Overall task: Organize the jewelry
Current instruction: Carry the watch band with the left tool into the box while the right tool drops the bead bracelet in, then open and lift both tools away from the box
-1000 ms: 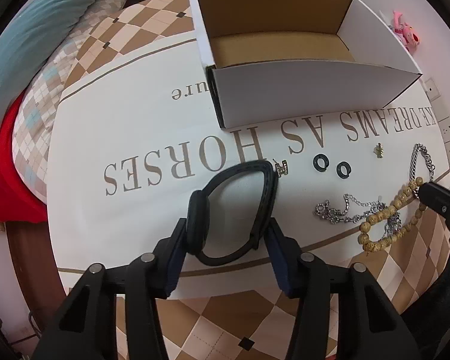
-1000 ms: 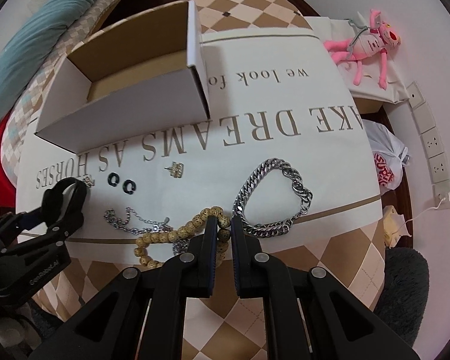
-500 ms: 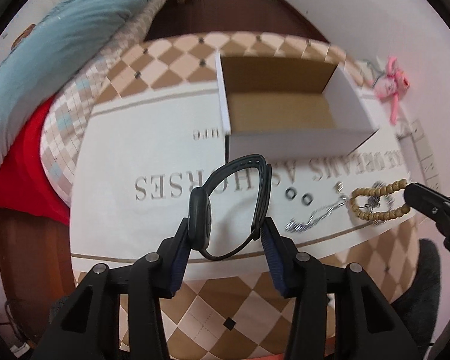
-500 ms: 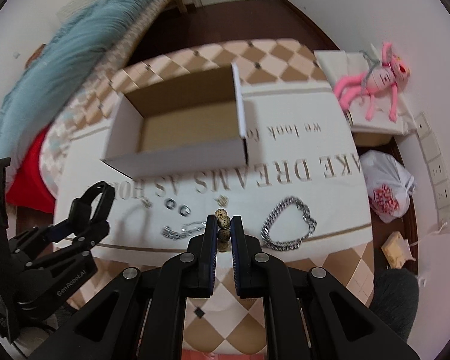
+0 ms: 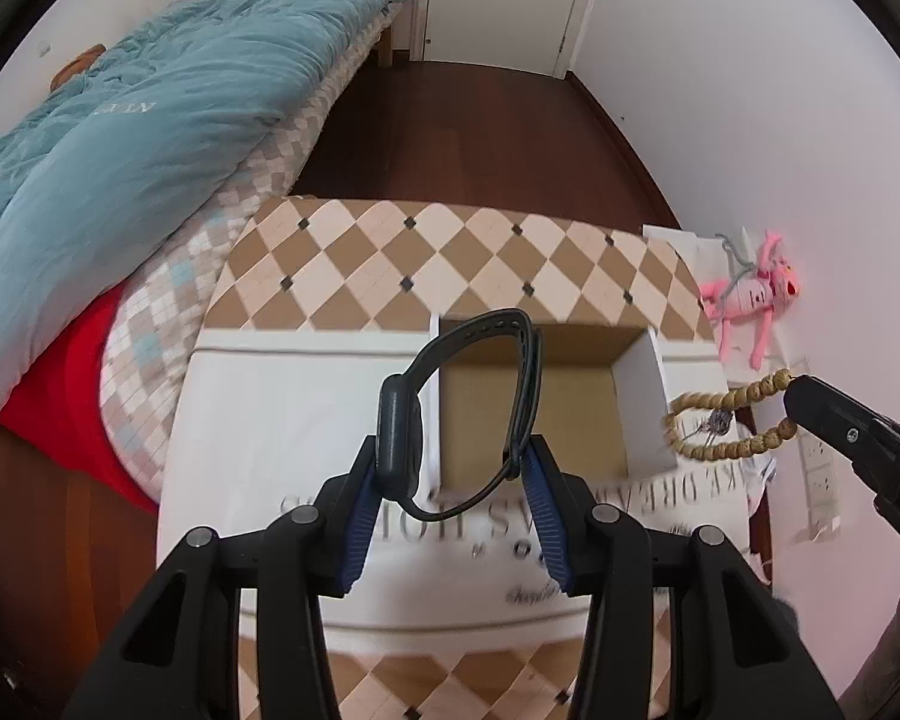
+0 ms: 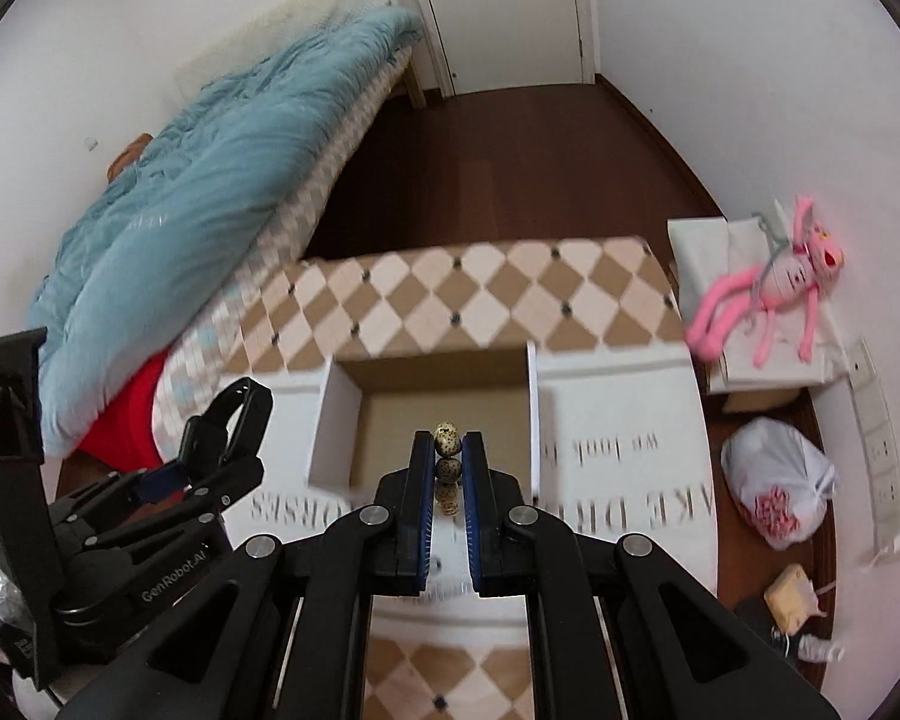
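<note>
Now, with the left gripper [image 5: 457, 463] clamping the black watch [image 5: 463, 408] and the right gripper [image 6: 447, 461] pinching the bead bracelet [image 5: 727, 418], both held above the open box [image 6: 432, 420], lower each inside before letting go

1 open box [image 5: 642, 414]; above it 1 black watch [image 5: 399, 426] and 1 wooden bead bracelet [image 5: 726, 402]; right of box 1 pink plush [image 6: 774, 288], 1 plastic bag [image 6: 777, 492].
</note>
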Available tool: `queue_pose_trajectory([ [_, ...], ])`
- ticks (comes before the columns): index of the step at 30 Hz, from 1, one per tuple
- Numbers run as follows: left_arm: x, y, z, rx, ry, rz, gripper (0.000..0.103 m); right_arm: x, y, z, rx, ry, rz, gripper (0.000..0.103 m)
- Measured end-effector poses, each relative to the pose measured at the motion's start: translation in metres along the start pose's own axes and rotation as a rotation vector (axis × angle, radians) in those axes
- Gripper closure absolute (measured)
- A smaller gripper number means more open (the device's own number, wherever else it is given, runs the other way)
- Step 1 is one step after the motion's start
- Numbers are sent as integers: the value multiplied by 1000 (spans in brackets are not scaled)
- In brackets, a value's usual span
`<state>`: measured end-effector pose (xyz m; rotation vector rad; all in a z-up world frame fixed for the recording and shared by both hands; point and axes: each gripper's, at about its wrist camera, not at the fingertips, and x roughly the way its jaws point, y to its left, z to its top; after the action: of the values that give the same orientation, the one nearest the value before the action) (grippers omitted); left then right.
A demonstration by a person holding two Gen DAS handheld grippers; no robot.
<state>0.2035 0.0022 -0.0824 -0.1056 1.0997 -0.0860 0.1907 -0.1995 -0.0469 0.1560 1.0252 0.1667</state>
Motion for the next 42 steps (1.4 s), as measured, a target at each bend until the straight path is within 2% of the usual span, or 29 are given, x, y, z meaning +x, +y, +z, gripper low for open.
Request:
queue_pose_trajectory([
  [8,42,-1,39,-23,57,-14,60,48,-4,47,24,49,17,94],
  [13,65,-4,51,-16,121,-43,60,84,-5,53,42,128,40,94],
  [19,85,-6,57,-62,211,-97,59,112,-11,49,50,203,57,93],
  [21,86,-3,59,-87,220,-107,50,119,-15,49,55,241,65,93],
  [23,80,-1,60,-91,190,-89,34,120,-20,49,54,250,41,92],
  [24,77,0,61,-87,180,-74,28,120,-23,48,54,255,28,88],
  [25,76,1,61,-84,177,-60,18,120,-25,48,49,255,22,76],
  [26,74,2,61,-82,173,-47,13,119,-27,47,46,255,11,68],
  [27,72,4,61,-79,168,-34,13,118,-30,45,42,254,-9,54],
  [28,70,5,60,-75,164,-20,13,117,-32,43,33,250,-27,46],
  [29,68,6,56,-64,154,8,10,116,-33,41,25,249,-39,43],
  [31,65,9,51,-47,132,55,1,113,-33,36,8,246,-78,28],
  [32,64,11,46,-41,118,78,1,113,-34,32,0,240,-99,24],
  [34,64,13,37,-35,104,110,1,113,-33,24,-23,238,-143,11],
  [38,66,16,18,-19,87,156,1,115,-30,8,-66,221,-221,9],
  [42,68,15,4,-12,99,171,1,118,-32,-5,-59,216,-236,9],
])
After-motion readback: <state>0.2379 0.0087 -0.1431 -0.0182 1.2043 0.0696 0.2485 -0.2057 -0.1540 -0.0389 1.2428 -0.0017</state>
